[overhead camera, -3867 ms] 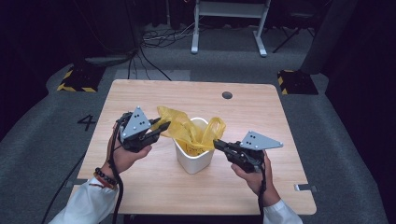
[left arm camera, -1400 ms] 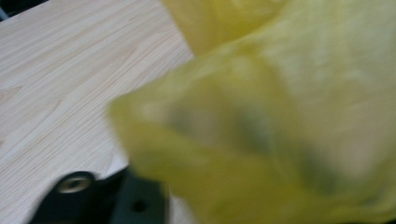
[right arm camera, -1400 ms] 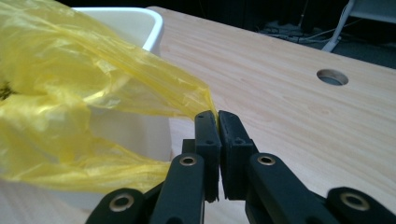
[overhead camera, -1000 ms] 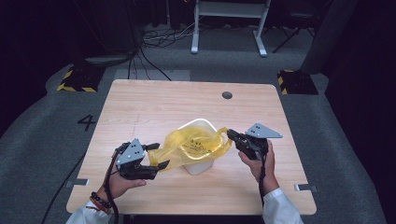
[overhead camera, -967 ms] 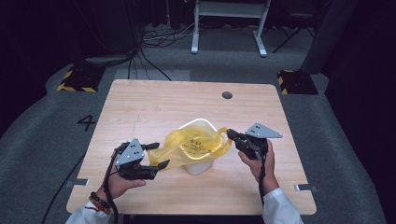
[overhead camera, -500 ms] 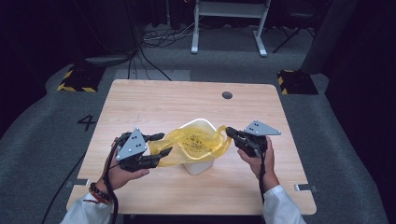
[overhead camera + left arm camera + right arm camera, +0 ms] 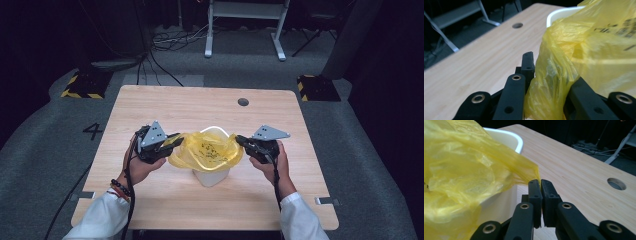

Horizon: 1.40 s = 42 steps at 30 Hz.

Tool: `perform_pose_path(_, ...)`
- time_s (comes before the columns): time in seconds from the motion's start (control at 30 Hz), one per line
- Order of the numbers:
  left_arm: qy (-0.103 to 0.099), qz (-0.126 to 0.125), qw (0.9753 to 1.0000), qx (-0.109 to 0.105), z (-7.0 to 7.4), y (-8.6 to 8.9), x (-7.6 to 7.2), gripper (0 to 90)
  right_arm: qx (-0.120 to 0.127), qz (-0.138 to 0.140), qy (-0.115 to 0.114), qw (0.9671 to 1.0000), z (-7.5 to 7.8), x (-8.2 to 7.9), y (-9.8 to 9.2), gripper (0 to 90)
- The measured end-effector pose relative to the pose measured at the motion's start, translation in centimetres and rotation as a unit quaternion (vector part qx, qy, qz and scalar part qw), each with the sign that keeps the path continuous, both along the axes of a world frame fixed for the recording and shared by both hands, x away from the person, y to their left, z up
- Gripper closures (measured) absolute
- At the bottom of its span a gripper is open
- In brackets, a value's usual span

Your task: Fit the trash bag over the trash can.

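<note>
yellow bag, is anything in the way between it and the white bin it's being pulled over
Nothing visible. The yellow bag already drapes over the white bin, held at its left edge by the left gripper and at its right edge by the right gripper.

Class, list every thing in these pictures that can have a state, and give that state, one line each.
yellow bag: stretched open over the bin's mouth, pinched at both sides
white bin: upright on the table
left gripper: jaws clamped on bag edge
right gripper: jaws shut on bag edge

A "4" is marked on the grey floor (image 7: pixel 60 165); the print on the yellow bag (image 7: pixel 207 150) is unreadable.
</note>
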<state>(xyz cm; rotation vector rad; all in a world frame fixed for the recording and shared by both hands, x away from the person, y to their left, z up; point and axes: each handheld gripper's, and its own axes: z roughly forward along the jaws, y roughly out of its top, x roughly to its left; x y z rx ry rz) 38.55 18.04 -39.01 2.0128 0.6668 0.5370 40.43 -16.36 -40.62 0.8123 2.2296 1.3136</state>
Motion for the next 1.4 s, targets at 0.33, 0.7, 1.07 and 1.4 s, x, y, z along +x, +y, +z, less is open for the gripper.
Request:
perform_pose_path(0.33,0.063,0.001,0.9980,0.002,-3.2,-1.6,3.4,75.5,-0.005,0.018,0.039,0.9991,-2.0,1.0,0.7,87.9)
perform_pose_path(0.7,0.088,0.004,0.9960,0.019,-5.8,-2.7,4.1,72.5,-0.011,0.003,0.084,0.9964,-3.8,1.6,1.2,88.2)
perform_pose_path(1.07,0.069,0.036,0.9969,-0.007,-5.2,-1.8,3.6,41.9,0.010,0.001,0.150,0.9887,-6.1,1.9,1.4,88.4)
perform_pose_path(1.4,-0.012,0.031,0.9994,0.001,-4.6,-2.9,4.2,77.6,0.019,-0.018,0.142,0.9895,-6.5,2.1,1.5,87.2)
